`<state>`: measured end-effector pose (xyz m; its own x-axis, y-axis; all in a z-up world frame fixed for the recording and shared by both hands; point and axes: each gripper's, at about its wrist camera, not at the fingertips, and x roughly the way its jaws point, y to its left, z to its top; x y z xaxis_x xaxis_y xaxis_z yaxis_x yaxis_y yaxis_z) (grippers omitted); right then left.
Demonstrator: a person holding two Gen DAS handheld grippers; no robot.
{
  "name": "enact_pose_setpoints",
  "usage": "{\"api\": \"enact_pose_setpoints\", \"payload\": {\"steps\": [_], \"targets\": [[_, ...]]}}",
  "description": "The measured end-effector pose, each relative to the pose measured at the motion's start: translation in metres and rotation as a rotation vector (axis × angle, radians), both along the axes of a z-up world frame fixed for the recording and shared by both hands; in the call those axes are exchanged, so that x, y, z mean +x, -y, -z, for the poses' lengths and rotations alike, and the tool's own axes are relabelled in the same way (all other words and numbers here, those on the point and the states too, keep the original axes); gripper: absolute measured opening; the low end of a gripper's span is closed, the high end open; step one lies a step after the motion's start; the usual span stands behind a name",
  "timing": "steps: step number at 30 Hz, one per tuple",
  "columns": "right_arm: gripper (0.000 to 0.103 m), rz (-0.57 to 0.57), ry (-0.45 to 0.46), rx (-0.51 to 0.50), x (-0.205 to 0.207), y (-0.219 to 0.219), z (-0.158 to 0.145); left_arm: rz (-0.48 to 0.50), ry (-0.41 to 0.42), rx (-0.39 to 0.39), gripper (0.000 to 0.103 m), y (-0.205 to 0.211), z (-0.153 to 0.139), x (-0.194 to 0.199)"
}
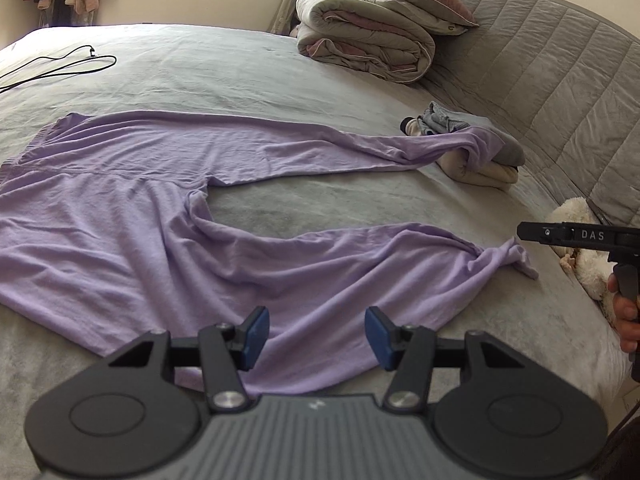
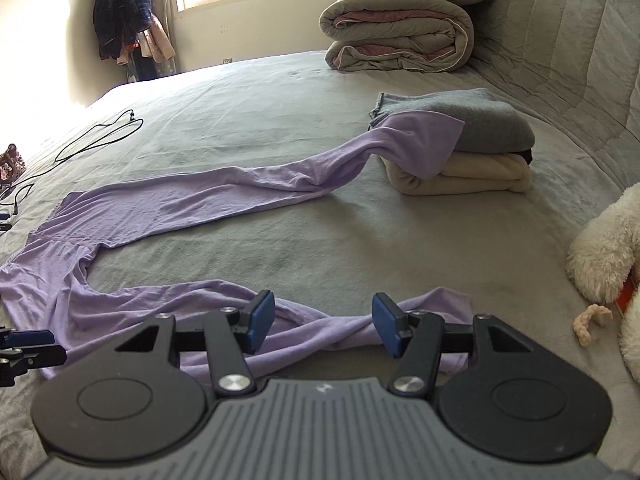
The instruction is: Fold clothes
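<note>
Left wrist view: lilac trousers (image 1: 120,216) lie spread on the grey bed (image 1: 240,68), waistband to the left, both legs running right. Left tongs (image 1: 316,334) hover over the near leg around thigh level, jaws spread, nothing between the pads. The far leg's cuff is draped up onto the stack of folded clothes (image 1: 480,152). The right tongs' (image 1: 524,232) black nose pokes in at the right edge by the near cuff, with the person's hand (image 1: 628,316) below on the handle. This view alone shows the waistband and the full garment outline.

Right wrist view: right tongs (image 2: 324,324) sit just above the near leg's twisted, bunched cuff, jaws spread, not pinching. It shows clearly what the other view barely does: the far cuff overlaps the grey top item of the stack. Also only here: plush toy (image 2: 600,248) on the right.

Judgement: the step is still laying flat, before the first fold. Next move probably calls for untwisting the near cuff, pulling the far leg off the stack, then bringing one leg over the other.
</note>
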<state>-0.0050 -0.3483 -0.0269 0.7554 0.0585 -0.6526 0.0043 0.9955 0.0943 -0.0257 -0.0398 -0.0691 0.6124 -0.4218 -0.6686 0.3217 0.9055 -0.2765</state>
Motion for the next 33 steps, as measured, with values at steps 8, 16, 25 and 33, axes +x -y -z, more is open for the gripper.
{"api": "enact_pose_setpoints", "payload": {"steps": [8, 16, 25, 33], "targets": [[0.058, 0.044, -0.028, -0.009, -0.017, 0.029, 0.013, 0.1, -0.006, -0.008, 0.054, 0.038, 0.012, -0.009], [0.058, 0.125, -0.053, 0.078, -0.021, 0.066, 0.02, 0.121, -0.006, -0.012, 0.054, 0.058, 0.017, -0.009], [0.058, 0.176, -0.059, 0.149, -0.011, 0.093, 0.026, 0.143, 0.001, -0.014, 0.052, 0.08, 0.018, 0.008], [0.046, 0.232, -0.073, 0.212, 0.012, 0.117, 0.042, 0.214, 0.024, -0.004, 0.049, 0.121, 0.018, 0.024]]}}
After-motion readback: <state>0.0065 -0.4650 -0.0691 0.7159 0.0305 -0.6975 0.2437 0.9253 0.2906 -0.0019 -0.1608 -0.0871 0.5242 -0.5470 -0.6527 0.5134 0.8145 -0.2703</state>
